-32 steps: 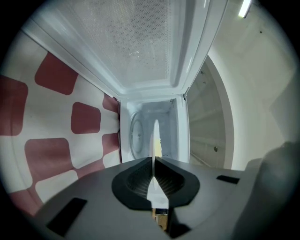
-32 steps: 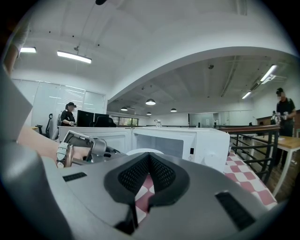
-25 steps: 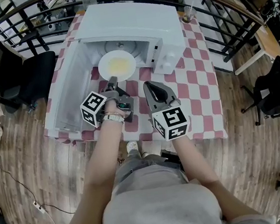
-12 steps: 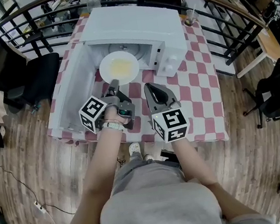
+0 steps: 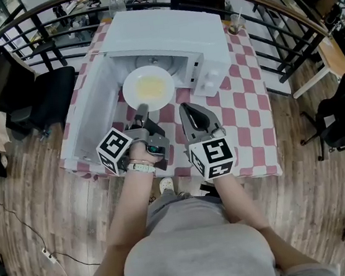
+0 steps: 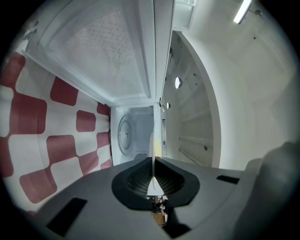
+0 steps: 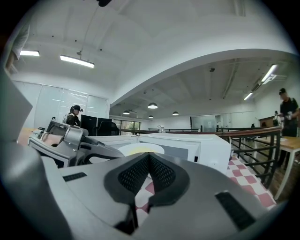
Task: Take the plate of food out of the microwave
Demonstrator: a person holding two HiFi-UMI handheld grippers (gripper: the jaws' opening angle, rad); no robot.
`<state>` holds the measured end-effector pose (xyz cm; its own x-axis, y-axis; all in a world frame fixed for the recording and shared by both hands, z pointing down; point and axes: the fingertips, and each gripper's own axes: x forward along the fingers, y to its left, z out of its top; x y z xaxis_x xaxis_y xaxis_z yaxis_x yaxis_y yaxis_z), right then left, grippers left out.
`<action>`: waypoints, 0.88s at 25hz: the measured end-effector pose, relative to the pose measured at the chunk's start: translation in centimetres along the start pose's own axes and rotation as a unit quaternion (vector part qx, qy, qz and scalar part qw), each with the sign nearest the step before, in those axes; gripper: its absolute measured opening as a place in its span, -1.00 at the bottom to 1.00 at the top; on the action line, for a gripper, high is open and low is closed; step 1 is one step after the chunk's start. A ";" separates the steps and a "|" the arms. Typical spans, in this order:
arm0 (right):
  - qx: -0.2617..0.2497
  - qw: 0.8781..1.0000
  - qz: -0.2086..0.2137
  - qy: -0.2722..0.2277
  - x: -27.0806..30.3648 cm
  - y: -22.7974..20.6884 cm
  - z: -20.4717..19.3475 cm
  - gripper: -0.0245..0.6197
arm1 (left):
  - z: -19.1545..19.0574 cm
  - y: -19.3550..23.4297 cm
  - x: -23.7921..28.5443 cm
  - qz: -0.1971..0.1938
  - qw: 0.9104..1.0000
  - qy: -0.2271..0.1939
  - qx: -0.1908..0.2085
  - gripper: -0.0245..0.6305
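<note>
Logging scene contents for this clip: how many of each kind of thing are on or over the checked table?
microwave: 1
plate of food: 1
cup: 1
grippers: 2, left gripper and right gripper
Total: 5

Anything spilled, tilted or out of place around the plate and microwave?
Nothing stands out. The plate is half out of the open microwave, clamped at its near rim by the left gripper, with the yellow food in its middle. No spill shows on the checked tablecloth. The right gripper is shut and empty.
</note>
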<state>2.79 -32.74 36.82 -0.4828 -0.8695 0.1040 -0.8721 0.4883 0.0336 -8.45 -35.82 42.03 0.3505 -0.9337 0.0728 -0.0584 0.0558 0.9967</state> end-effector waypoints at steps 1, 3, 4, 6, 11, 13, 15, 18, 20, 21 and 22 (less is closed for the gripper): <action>0.000 1.000 -0.001 -0.002 -0.1 0.0 0.1 -0.85 | -0.2 -0.2 -0.2 -0.001 1.000 0.000 -0.001 -0.88; 0.002 1.000 -0.003 -0.004 -0.4 -0.1 0.2 -0.85 | -0.6 -0.5 -0.6 -0.003 1.000 0.003 0.000 -0.88; 0.003 1.000 -0.003 -0.005 -0.5 -0.1 0.3 -0.85 | -0.8 -0.7 -0.7 -0.005 1.000 0.005 0.002 -0.88; 0.003 1.000 -0.002 -0.007 -0.5 0.0 0.3 -0.85 | -1.2 -0.9 -0.9 -0.009 1.000 0.008 0.007 -0.88; -0.001 1.000 -0.001 -0.015 -0.5 0.3 0.7 -0.85 | -1.7 -1.2 -0.9 -0.016 1.000 0.011 0.004 -0.88; -0.004 1.000 -0.004 -0.020 -0.6 0.3 1.0 -0.85 | -1.8 -1.5 -1.0 -0.019 1.000 0.012 0.005 -0.88; -0.006 1.000 -0.010 -0.025 -0.8 0.1 1.3 -0.85 | -2.0 -1.8 -1.0 -0.021 1.000 0.013 0.007 -0.88; -0.005 0.999 -0.015 -0.032 -0.8 0.0 1.6 -0.85 | -2.0 -2.1 -0.9 -0.024 1.000 0.014 0.009 -0.88; -0.009 0.999 -0.014 -0.034 -0.8 0.1 1.7 -0.85 | -2.0 -2.3 -0.9 -0.026 1.000 0.014 0.009 -0.88; -0.011 0.999 -0.014 -0.034 -0.8 0.1 1.7 -0.85 | -2.0 -2.4 -0.9 -0.028 0.999 0.013 0.009 -0.88; -0.013 0.999 -0.014 -0.034 -0.8 0.1 1.8 -0.85 | -2.0 -2.5 -0.9 -0.029 0.999 0.013 0.010 -0.88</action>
<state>2.96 -32.16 34.96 -0.4629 -0.8857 0.0356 -0.8835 0.4642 0.0623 -6.77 -34.46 39.52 0.3786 -0.9254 0.0158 -0.0549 -0.0054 0.9985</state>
